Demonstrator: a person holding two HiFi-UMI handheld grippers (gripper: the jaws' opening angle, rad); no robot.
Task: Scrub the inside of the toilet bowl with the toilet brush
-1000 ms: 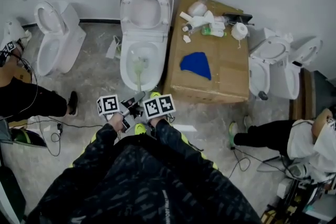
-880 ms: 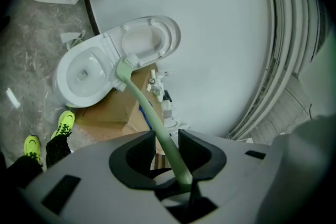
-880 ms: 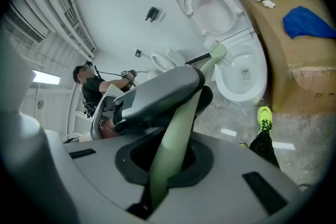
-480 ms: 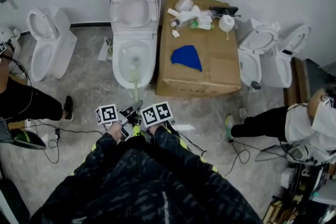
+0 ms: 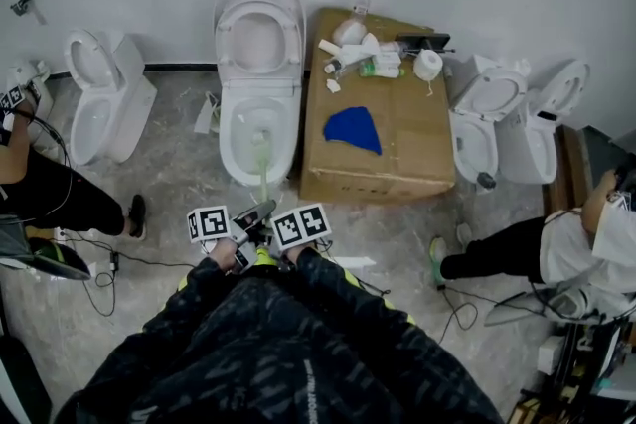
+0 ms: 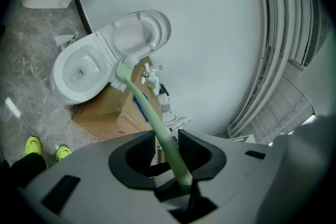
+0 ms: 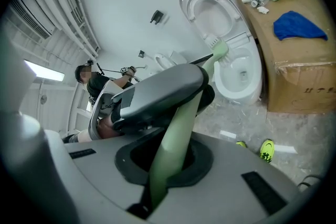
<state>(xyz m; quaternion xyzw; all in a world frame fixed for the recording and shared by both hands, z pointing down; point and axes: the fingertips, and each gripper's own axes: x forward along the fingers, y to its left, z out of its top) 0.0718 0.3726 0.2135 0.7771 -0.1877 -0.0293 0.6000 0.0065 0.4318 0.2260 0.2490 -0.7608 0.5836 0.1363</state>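
A white toilet (image 5: 260,65) stands against the wall with lid and seat raised. The pale green toilet brush (image 5: 262,176) reaches from my hands down into its bowl (image 5: 238,136). In the head view both grippers sit close together on the handle's near end, my left gripper (image 5: 245,218) ahead of my right gripper (image 5: 270,231). In the left gripper view the left gripper (image 6: 167,139) is shut on the brush handle (image 6: 152,115), and the white-bristled brush head (image 6: 122,75) is at the bowl's rim (image 6: 63,57). The right gripper (image 7: 170,152) is shut on the handle (image 7: 176,131) behind the left gripper (image 7: 157,93).
A cardboard box (image 5: 397,149) stands just right of the toilet and carries a blue cloth (image 5: 353,129), bottles and a paper roll (image 5: 427,64). Other toilets stand at left (image 5: 99,94) and right (image 5: 492,119). People sit on the floor on both sides, and cables (image 5: 109,258) trail near my feet.
The head view has swayed a little. Both grippers stay shut on the handle, and the brush head has stayed in the bowl, shifting slightly toward its near side.
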